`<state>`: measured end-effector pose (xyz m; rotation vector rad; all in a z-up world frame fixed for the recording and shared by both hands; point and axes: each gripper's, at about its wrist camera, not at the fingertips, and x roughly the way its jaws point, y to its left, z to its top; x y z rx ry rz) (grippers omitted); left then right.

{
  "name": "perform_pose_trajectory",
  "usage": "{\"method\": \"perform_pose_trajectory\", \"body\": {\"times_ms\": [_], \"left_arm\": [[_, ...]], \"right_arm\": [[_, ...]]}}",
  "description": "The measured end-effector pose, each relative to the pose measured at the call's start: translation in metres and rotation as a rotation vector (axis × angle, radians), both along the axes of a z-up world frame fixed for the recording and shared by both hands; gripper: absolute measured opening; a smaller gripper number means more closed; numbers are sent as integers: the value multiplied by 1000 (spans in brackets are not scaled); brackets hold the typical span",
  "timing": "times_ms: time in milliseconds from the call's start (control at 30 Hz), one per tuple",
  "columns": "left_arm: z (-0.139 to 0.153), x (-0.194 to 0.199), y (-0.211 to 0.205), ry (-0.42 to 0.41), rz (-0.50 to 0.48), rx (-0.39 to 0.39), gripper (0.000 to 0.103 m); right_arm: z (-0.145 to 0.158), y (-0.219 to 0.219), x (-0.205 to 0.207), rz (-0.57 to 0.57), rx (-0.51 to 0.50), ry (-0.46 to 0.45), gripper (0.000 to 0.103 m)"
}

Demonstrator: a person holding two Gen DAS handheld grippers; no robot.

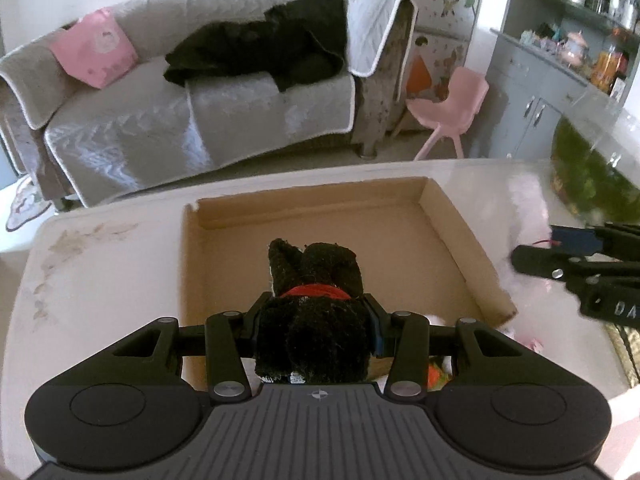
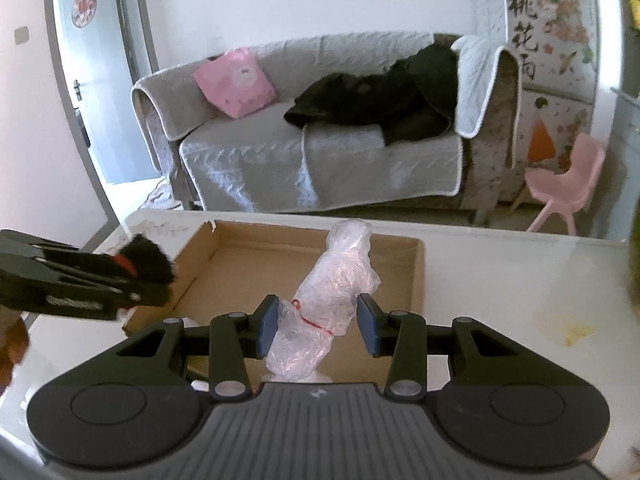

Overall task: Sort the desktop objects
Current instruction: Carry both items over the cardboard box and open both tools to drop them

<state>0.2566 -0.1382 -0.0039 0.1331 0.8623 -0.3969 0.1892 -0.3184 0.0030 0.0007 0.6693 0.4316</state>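
Over the shallow cardboard box point(image 1: 332, 216), the left gripper point(image 1: 316, 316) clamps a fuzzy black plush toy point(image 1: 314, 300) with a red collar; the right gripper point(image 2: 318, 320), jaws parted, flanks a crinkled clear-plastic bundle point(image 2: 328, 304), left pad touching

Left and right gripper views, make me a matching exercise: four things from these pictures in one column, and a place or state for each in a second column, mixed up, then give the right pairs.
Things
1. black plush toy
2. plastic-wrapped bundle
3. cardboard box
4. pink cushion

Places or states
A. lying open on the white table
B. between the right gripper pads, which stand apart
C. leaning on the grey sofa
D. clamped in the left gripper, above the box

Pairs: 1-D, 2-B, 3-A, 4-C
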Motion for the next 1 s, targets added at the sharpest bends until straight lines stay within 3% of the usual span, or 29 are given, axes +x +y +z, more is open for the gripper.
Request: {"method": "perform_pose_trajectory", "body": {"times_ms": [333, 700, 800, 867, 1000], "left_arm": [[-53, 46, -24, 68, 13, 29, 53], [-87, 58, -29, 96, 14, 69, 53], [-91, 58, -27, 91, 29, 77, 60], [-92, 59, -26, 101, 52, 80, 79], [-88, 58, -19, 95, 66, 65, 85]], "right_arm": [[-27, 22, 25, 10, -19, 89, 39], [-49, 40, 37, 22, -72, 147, 39], [-51, 41, 36, 23, -89, 149, 41], [-50, 42, 35, 12, -101, 142, 42], [-44, 38, 34, -3, -96, 129, 49]]}}
